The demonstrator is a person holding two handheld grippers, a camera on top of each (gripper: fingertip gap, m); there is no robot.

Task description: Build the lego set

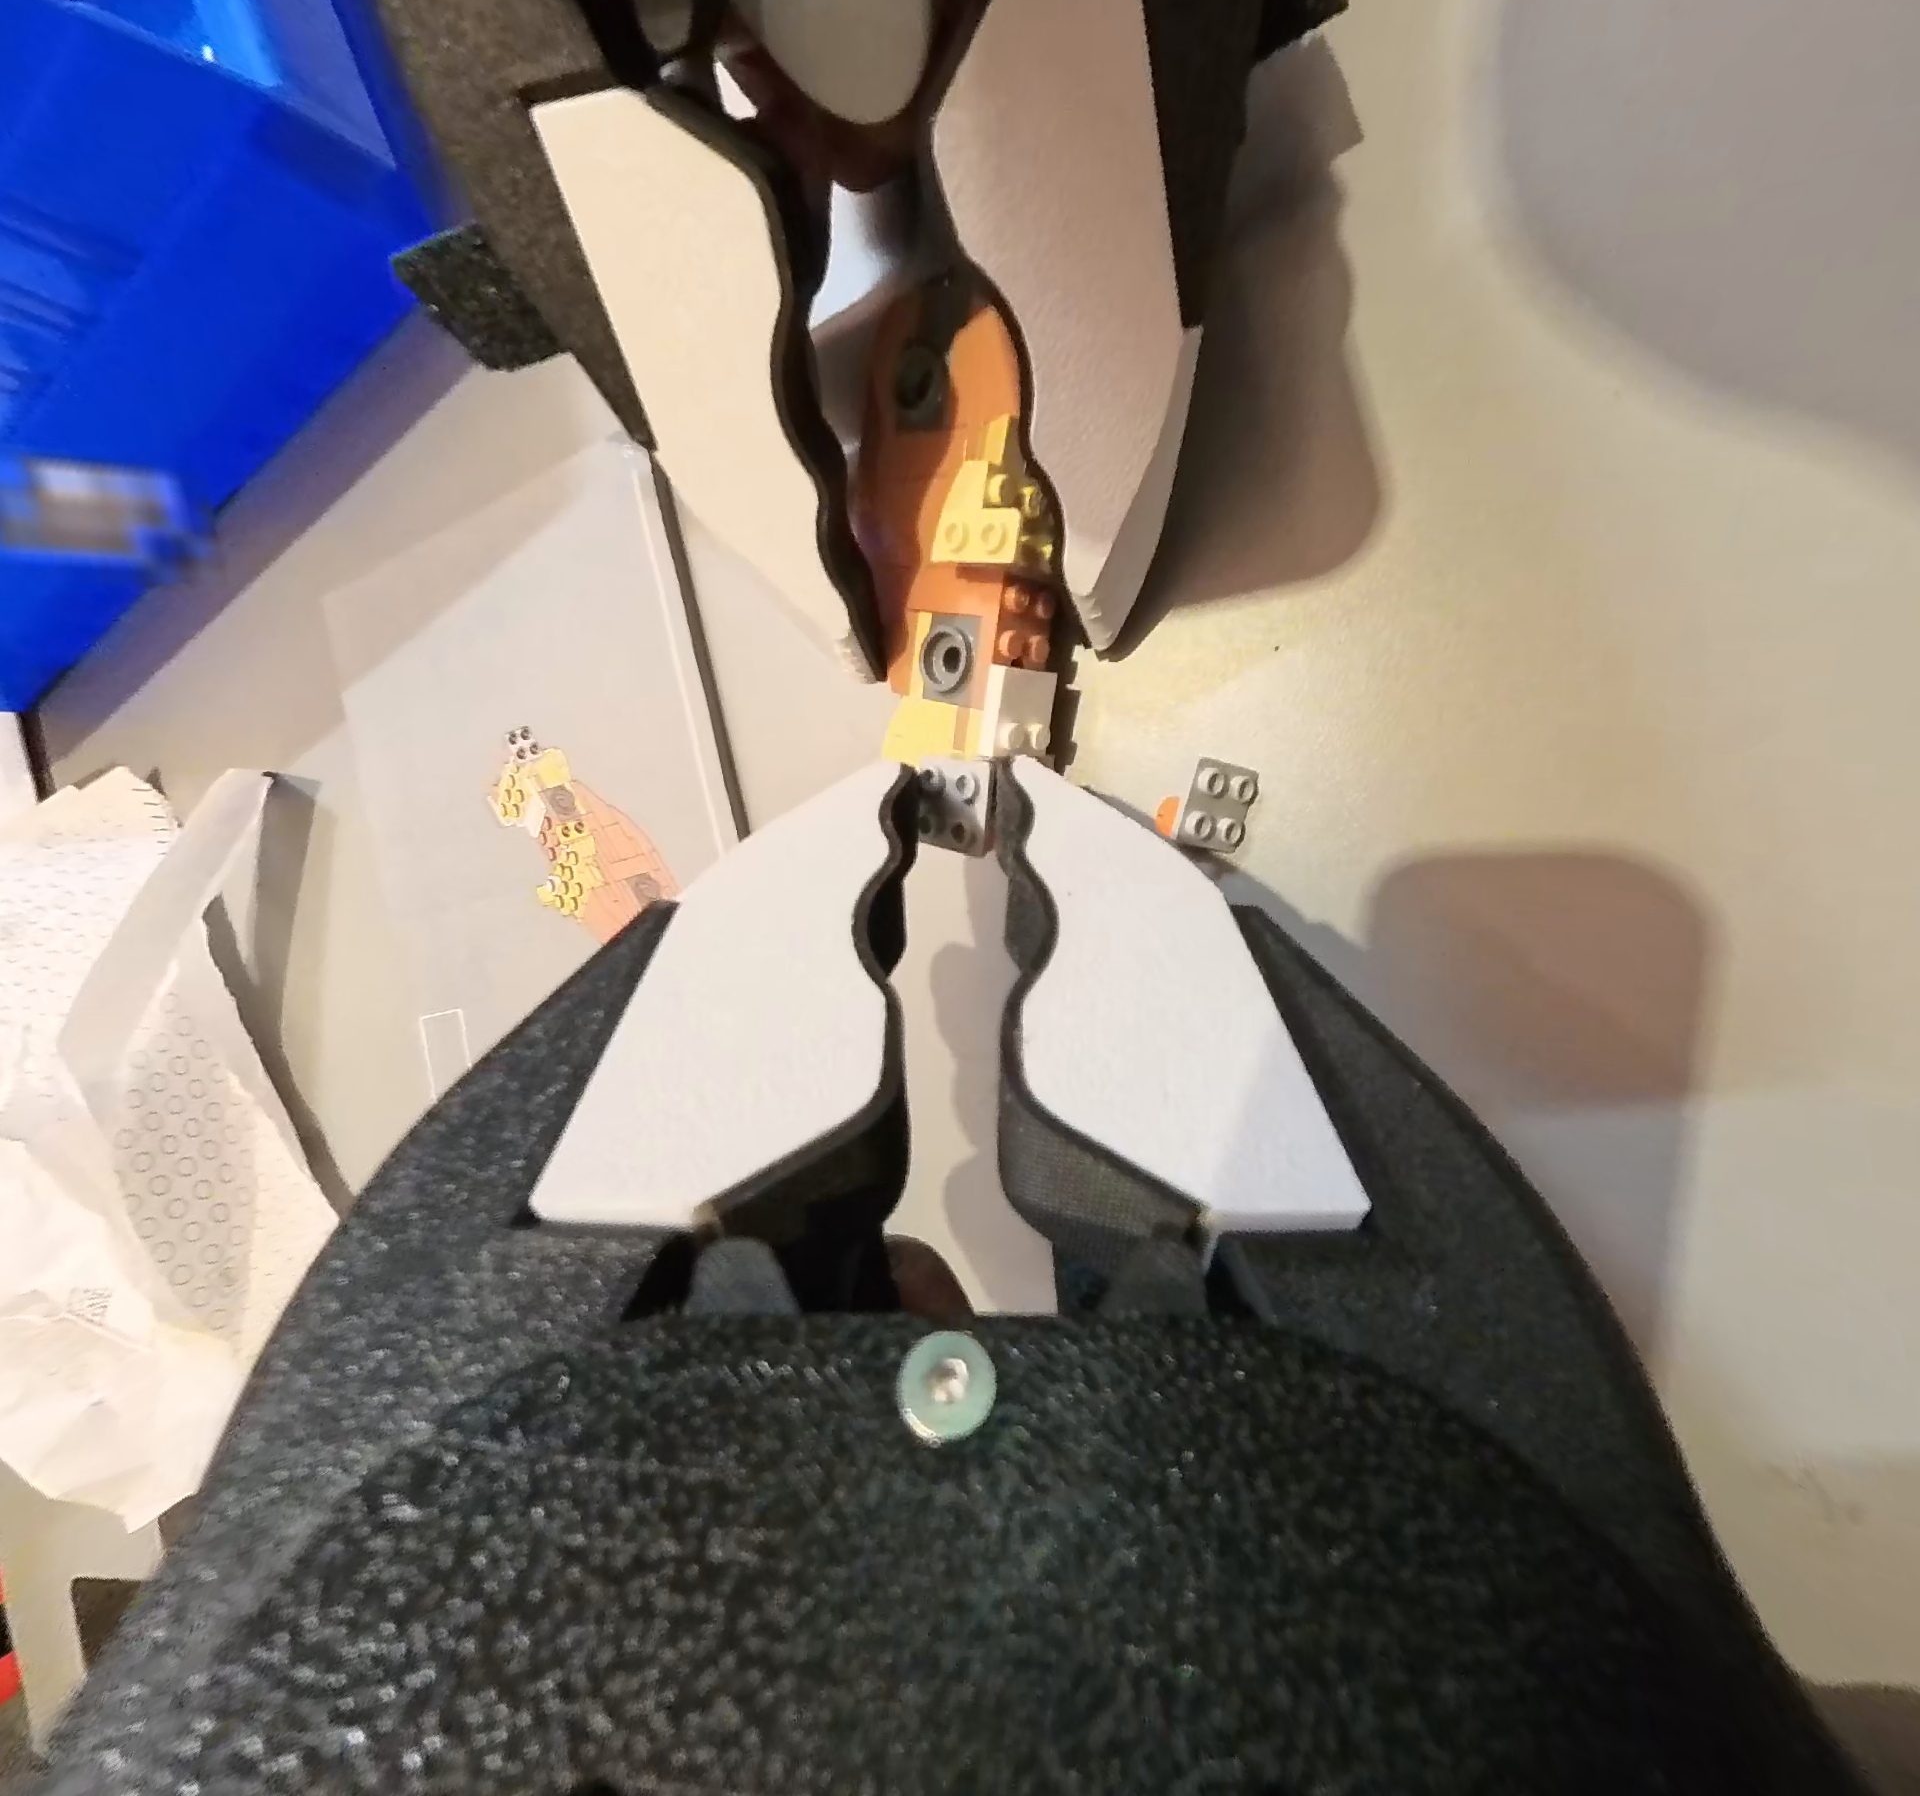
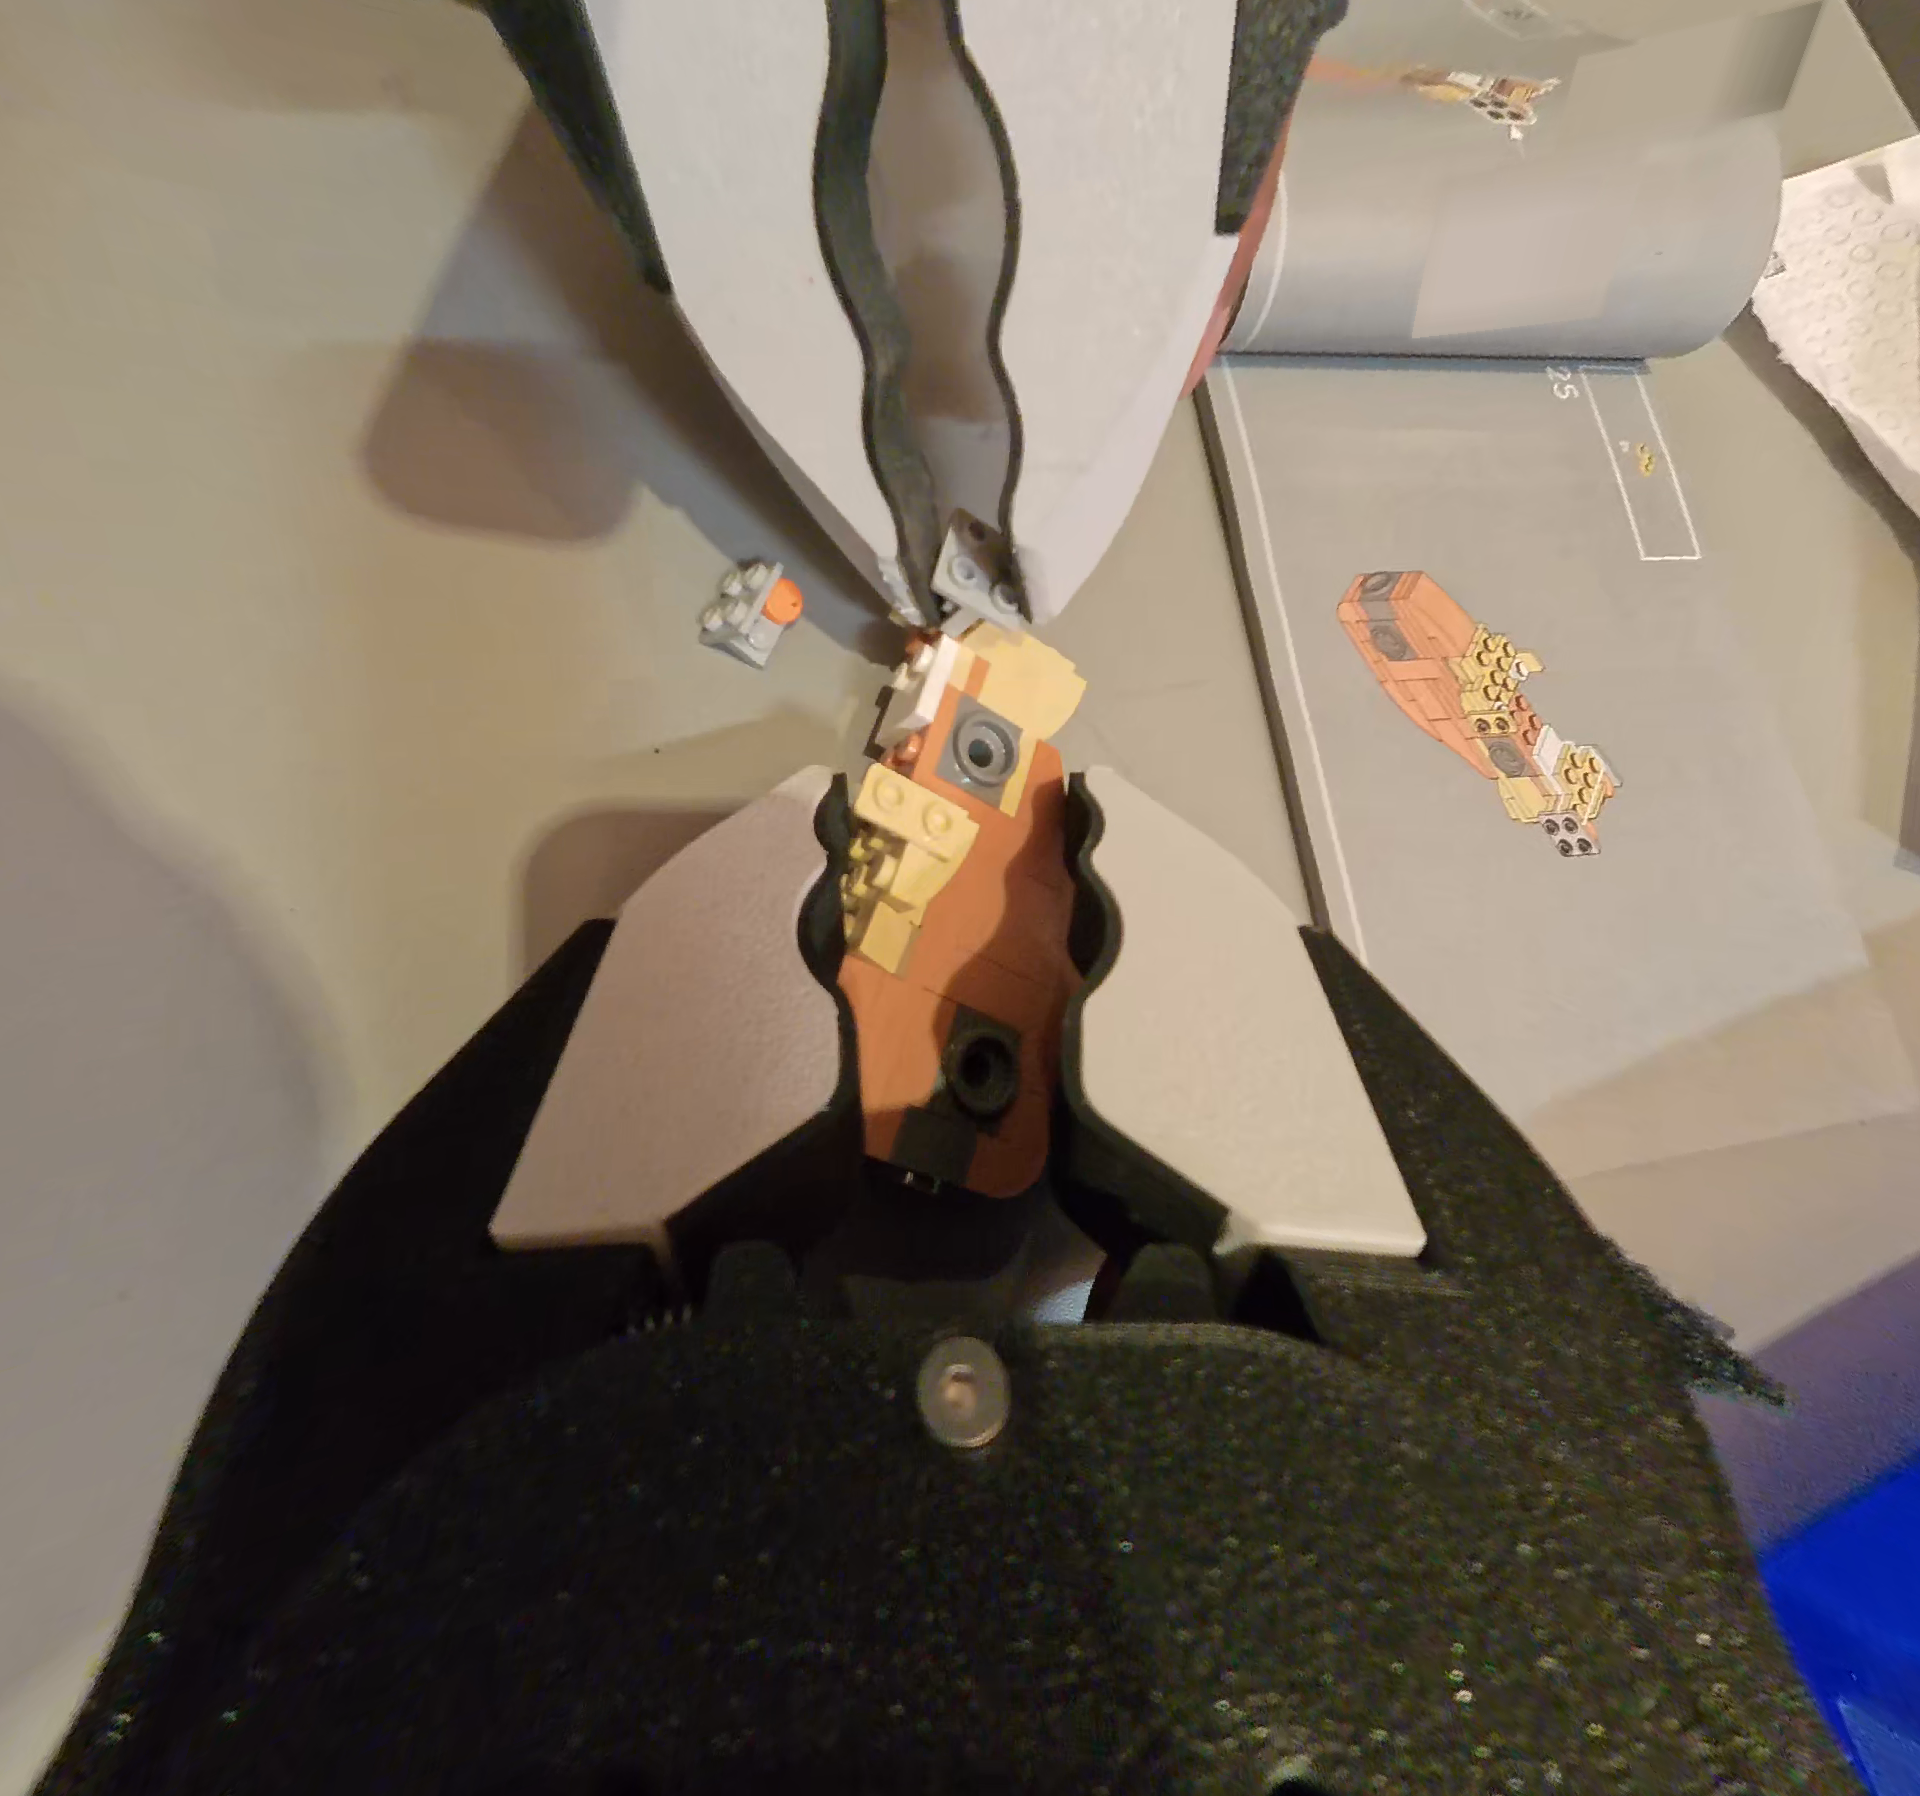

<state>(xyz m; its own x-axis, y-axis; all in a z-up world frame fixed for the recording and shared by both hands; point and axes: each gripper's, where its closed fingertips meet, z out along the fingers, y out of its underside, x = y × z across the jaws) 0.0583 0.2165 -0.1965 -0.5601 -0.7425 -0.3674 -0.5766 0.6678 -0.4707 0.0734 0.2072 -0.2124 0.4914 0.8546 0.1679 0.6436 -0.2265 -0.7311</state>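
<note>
My left gripper (image 1: 954,796) is shut on a small grey brick (image 1: 954,806) and holds it against the end of the brown and tan lego model (image 1: 961,593). My right gripper (image 2: 951,801) is shut on that model (image 2: 966,925), gripping its brown hull between the fingers. In the right wrist view the left gripper (image 2: 961,593) comes in from the top with the grey brick (image 2: 975,567) touching the model's white and tan end. In the left wrist view the right gripper (image 1: 971,666) comes in from the top. Both hang above the pale table.
A grey brick with an orange stud (image 2: 750,620) lies on the table, also in the left wrist view (image 1: 1218,803). The open instruction booklet (image 2: 1475,707) lies right; it shows left in the left wrist view (image 1: 540,707). A blue bin (image 1: 156,292) and crumpled white bag (image 1: 114,1123) lie left. My two grippers' fingertips are within a few centimetres of each other.
</note>
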